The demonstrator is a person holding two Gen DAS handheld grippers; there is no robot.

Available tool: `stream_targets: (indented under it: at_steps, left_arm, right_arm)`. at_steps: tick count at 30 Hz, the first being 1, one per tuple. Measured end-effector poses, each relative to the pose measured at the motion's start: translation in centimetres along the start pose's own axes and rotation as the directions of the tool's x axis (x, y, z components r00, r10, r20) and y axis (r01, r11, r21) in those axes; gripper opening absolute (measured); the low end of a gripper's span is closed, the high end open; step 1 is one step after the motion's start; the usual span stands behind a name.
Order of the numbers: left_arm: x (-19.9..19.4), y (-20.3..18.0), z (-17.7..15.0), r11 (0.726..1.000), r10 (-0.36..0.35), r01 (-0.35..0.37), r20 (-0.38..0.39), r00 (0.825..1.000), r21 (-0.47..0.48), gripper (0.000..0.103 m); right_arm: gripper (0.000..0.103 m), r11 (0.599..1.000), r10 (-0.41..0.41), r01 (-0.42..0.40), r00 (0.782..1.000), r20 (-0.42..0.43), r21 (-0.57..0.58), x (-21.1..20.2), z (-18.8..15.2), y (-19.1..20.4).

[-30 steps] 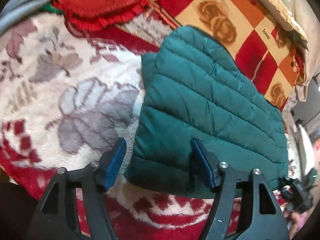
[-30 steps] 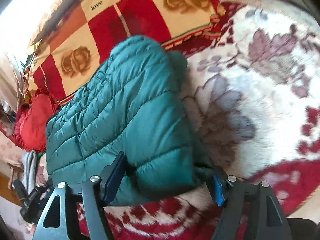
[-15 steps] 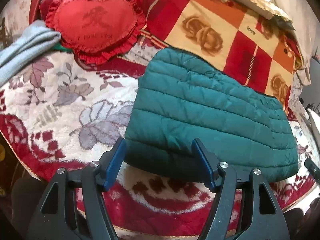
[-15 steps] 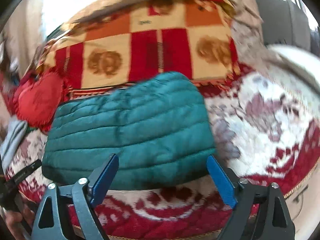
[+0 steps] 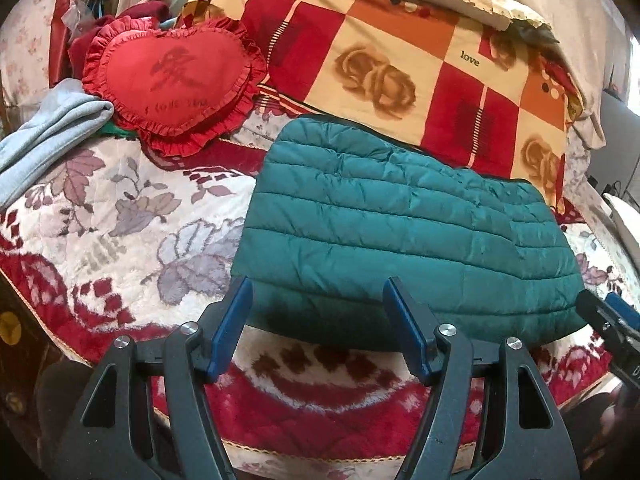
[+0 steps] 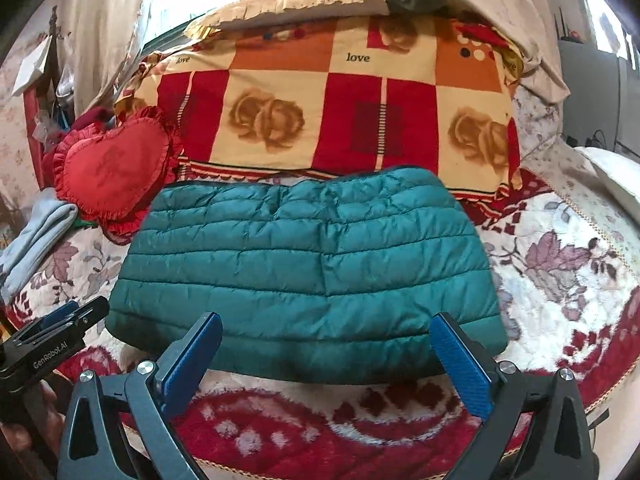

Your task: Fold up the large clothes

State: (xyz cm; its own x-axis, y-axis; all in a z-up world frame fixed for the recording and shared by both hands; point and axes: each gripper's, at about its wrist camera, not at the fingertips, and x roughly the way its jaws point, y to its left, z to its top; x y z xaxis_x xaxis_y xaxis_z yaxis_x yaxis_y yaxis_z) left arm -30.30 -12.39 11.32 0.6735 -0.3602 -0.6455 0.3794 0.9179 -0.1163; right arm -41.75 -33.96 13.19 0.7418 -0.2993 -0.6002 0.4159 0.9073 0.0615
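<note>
The folded teal quilted puffer jacket (image 6: 304,264) lies on the floral fleece bed blanket (image 5: 120,216), long axis crosswise, ahead of both spread, empty tongs: left tongs (image 5: 318,320), right tongs (image 6: 324,354), whose jaws just opened; apparently equally near.

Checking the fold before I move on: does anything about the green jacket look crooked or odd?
Nothing stands out. The green jacket lies folded flat on the floral blanket, edges fairly even, apart from the heart cushion. Both grippers hold nothing, jaws open.
</note>
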Motion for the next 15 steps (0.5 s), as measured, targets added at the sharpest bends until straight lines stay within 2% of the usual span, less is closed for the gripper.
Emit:
stream_targets:
  at_steps: [15]
  left_arm:
    - [0.3, -0.9, -0.3, 0.999, 0.015, -0.015, 0.006, 1.000, 0.031, 0.068]
  right_arm:
    - [0.103, 1.000, 0.001, -0.001, 1.000, -0.006, -0.015, 0.8, -0.3, 2.1]
